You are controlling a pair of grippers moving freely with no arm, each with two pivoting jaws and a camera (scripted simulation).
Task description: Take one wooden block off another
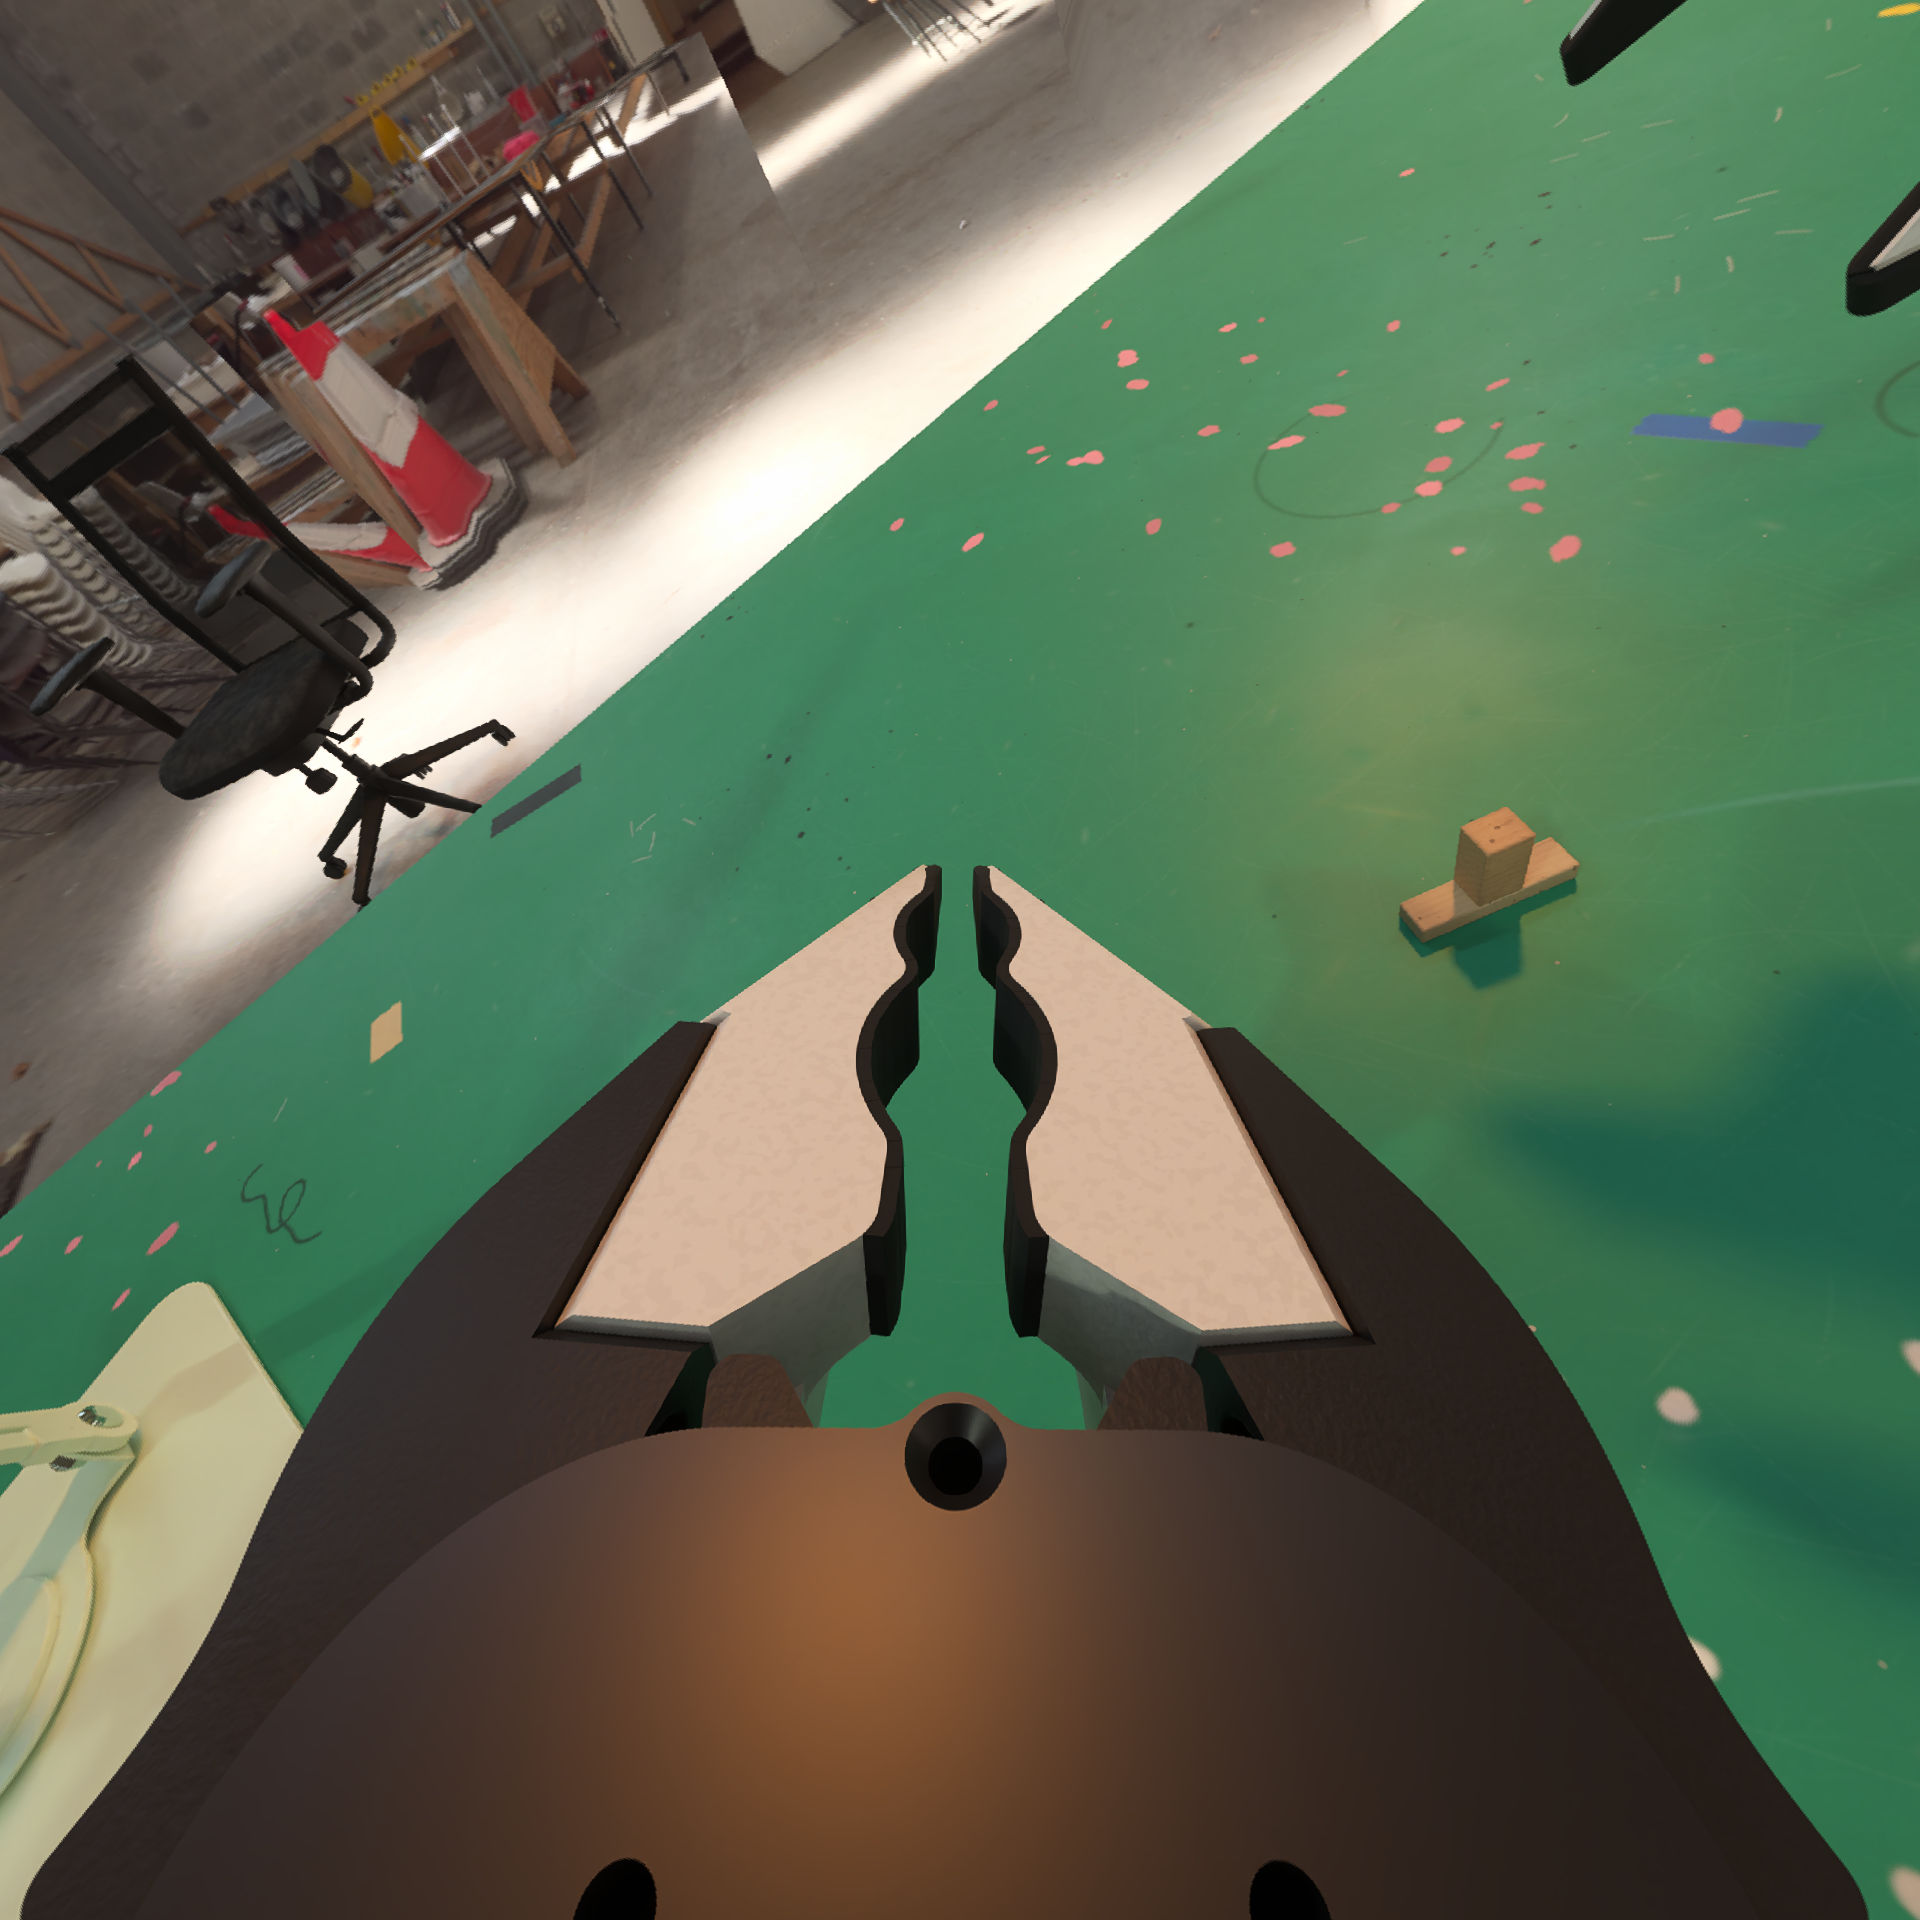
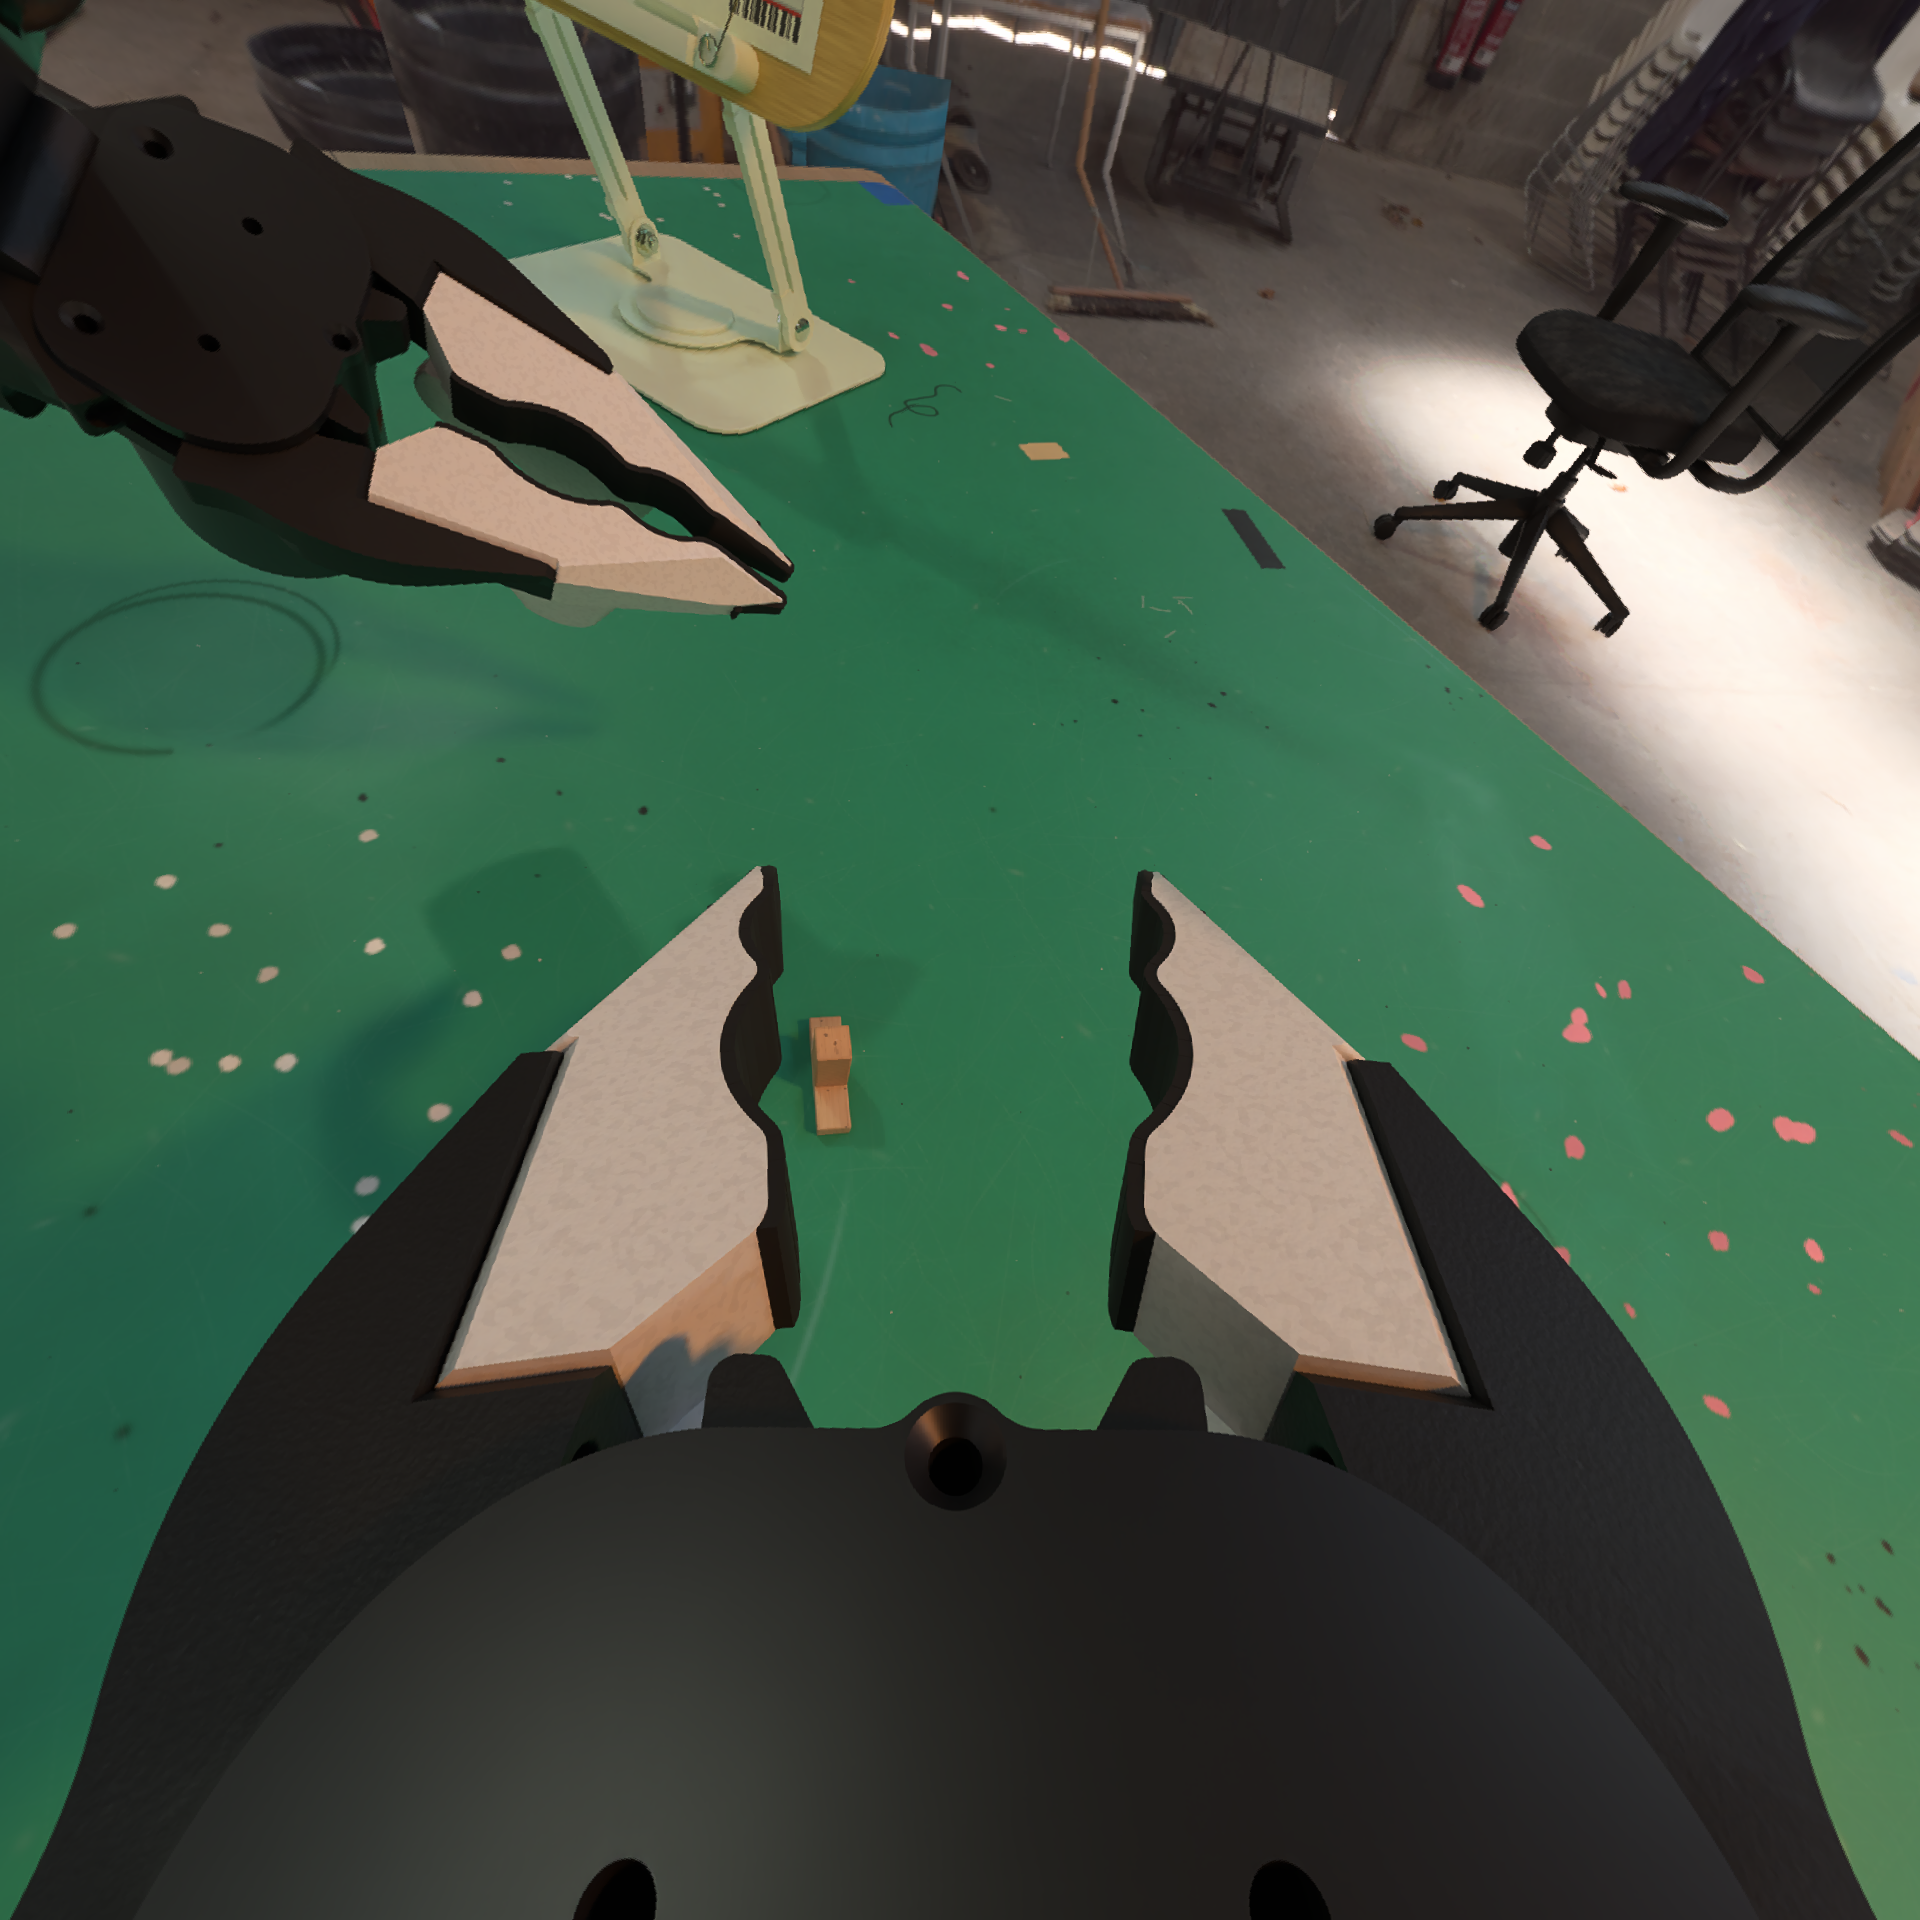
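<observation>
On green table (image 2: 1039,727), stacked wooden blocks (image 2: 831,1075) lie between wide right tongs (image 2: 956,878); left tongs (image 1: 956,873) nearly closed, empty.

Small upright wooden cube (image 1: 1494,854) rests centred on flat wooden plank (image 1: 1429,910), on green table, right of frame centre.

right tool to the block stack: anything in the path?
Nothing visible. The right tool is open, and the small block on the flat block shows between its fingers, nearer the left one, with only bare green table around. The left tool sits off to the side, nearly shut.
</observation>
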